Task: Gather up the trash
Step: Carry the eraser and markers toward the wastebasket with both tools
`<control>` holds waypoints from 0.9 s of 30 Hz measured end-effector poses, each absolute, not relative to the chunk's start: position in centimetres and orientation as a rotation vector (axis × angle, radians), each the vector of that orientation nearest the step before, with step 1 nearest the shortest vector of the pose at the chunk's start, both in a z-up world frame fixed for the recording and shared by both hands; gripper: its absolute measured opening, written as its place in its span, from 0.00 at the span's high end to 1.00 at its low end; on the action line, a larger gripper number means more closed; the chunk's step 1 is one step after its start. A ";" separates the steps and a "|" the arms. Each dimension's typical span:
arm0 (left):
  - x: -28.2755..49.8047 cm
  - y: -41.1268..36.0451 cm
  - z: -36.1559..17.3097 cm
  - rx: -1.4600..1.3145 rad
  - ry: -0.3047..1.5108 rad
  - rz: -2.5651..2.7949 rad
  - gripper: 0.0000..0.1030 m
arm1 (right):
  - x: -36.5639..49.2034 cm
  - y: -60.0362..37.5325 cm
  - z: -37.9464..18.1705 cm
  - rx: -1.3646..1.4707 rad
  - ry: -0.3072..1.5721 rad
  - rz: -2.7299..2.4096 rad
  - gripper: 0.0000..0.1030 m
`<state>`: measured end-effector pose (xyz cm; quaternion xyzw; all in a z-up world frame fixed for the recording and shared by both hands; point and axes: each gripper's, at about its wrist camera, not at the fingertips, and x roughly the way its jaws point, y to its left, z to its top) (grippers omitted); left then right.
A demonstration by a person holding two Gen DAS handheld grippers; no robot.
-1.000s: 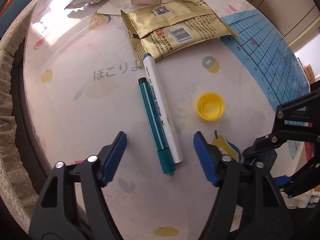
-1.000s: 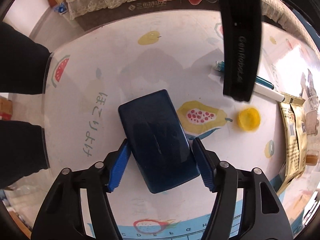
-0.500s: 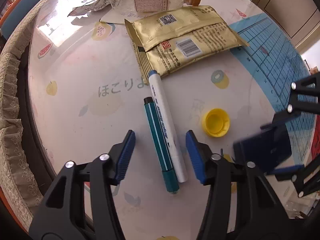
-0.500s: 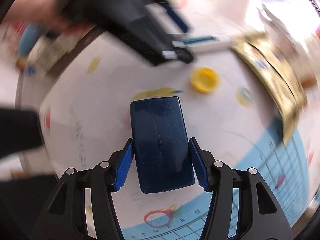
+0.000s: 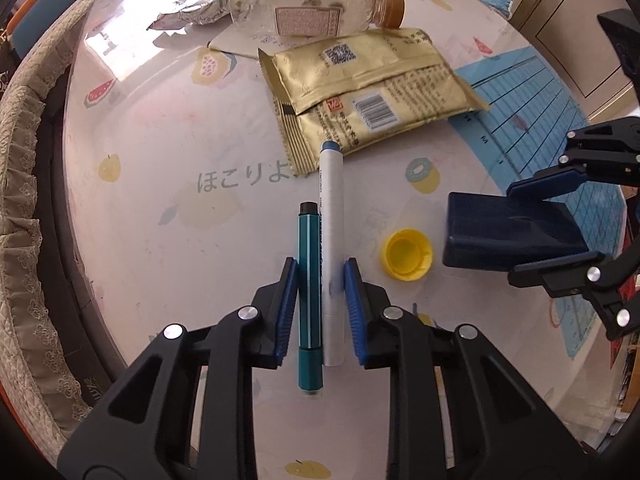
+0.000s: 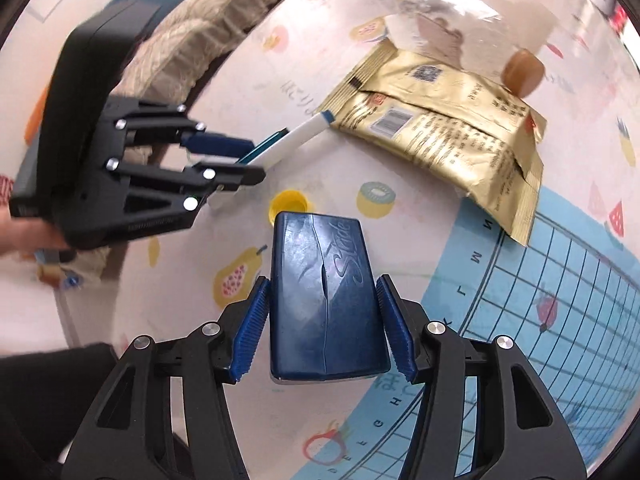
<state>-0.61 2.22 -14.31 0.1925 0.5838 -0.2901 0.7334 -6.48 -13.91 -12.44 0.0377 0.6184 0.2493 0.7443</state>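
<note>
Blue pads of the left gripper [image 5: 320, 304] are closing around two pens lying side by side on the surface [image 5: 160, 152], a teal pen [image 5: 309, 280] and a white pen [image 5: 331, 232]; contact cannot be told. At two o'clock from them a yellow cap [image 5: 408, 254] is sitting. Further at three o'clock, the right gripper [image 6: 324, 320] is pinching a dark blue case [image 6: 326, 300]. Gold packets [image 5: 376, 96] are lying at twelve o'clock, beneath a clear bottle [image 5: 312, 4].
</note>
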 end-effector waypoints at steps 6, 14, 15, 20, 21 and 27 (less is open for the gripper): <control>-0.2 3.4 -11.4 0.334 1.280 -0.631 0.79 | -5.0 -16.2 -11.0 0.266 1.346 0.519 0.46; 2.1 5.4 -7.4 0.282 1.230 -0.587 0.79 | -1.3 -16.1 -7.7 0.398 1.272 0.511 0.46; 2.5 5.7 -6.9 0.282 1.220 -0.580 0.79 | -0.4 -15.7 -7.0 0.396 1.256 0.519 0.46; 5.0 8.0 -4.9 0.283 1.191 -0.529 0.79 | 3.6 -12.2 -4.9 0.385 1.202 0.570 0.46; 5.7 8.8 -4.5 0.276 1.183 -0.515 0.79 | 4.3 -10.8 -4.8 0.383 1.194 0.580 0.46; 10.3 14.8 -3.8 0.211 1.148 -0.458 0.79 | 10.4 -3.5 -4.1 0.362 1.164 0.623 0.47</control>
